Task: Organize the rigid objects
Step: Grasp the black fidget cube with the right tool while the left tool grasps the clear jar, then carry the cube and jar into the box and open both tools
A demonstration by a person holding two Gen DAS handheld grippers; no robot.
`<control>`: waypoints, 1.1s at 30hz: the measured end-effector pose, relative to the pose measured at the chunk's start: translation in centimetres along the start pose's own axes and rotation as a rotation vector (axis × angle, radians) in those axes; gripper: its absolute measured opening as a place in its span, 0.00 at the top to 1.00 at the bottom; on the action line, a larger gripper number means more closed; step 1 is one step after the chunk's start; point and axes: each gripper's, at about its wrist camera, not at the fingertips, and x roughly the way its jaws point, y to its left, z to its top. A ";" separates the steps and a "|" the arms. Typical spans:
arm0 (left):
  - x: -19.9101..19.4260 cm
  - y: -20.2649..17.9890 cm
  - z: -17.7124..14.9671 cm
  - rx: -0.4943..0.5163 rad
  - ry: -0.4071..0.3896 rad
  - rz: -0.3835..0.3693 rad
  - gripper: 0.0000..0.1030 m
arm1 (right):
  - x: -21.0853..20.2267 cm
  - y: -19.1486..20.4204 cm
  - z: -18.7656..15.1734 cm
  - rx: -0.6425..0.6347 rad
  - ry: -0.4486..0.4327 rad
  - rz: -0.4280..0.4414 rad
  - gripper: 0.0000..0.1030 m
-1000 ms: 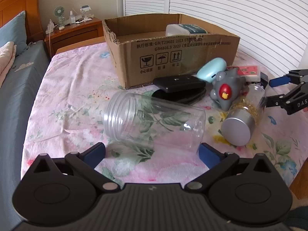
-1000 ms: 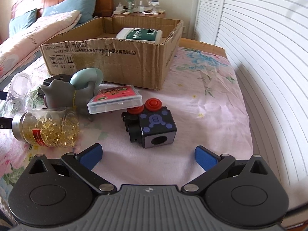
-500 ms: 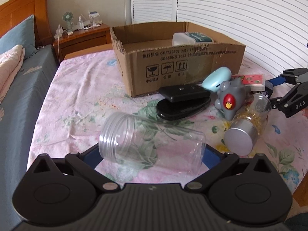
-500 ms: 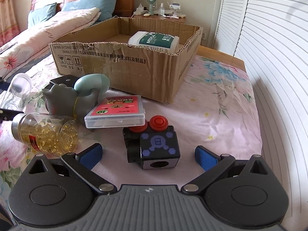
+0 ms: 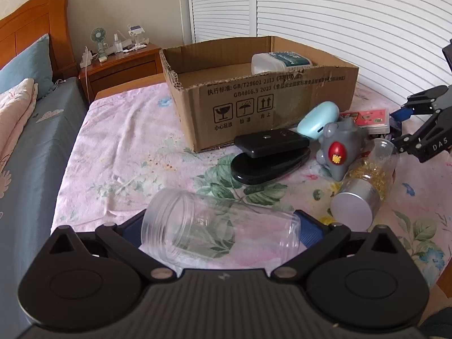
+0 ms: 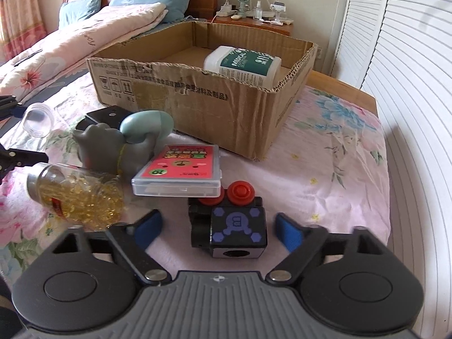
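Since the earlier frame, left tool has advanced; its fingers now bracket the jar lying on the bed. Right tool open, straddling the cube.

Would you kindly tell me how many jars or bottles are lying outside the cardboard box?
2: the empty clear jar between the left hand-held gripper fingers, and the capsule bottle beside the grey toy. Others may be hidden.
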 end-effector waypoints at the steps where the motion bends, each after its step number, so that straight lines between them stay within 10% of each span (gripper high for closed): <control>1: -0.1 0.0 0.0 0.004 -0.002 0.000 0.01 | -0.2 0.0 0.0 -0.002 0.003 -0.001 0.26; 6: -0.2 0.2 0.1 0.015 -0.001 -0.006 0.04 | -0.6 -0.1 0.1 0.014 0.007 -0.026 0.46; 33: -2.7 0.1 4.8 0.184 0.049 -0.100 0.05 | -6.0 0.2 -0.1 0.057 0.044 -0.065 0.46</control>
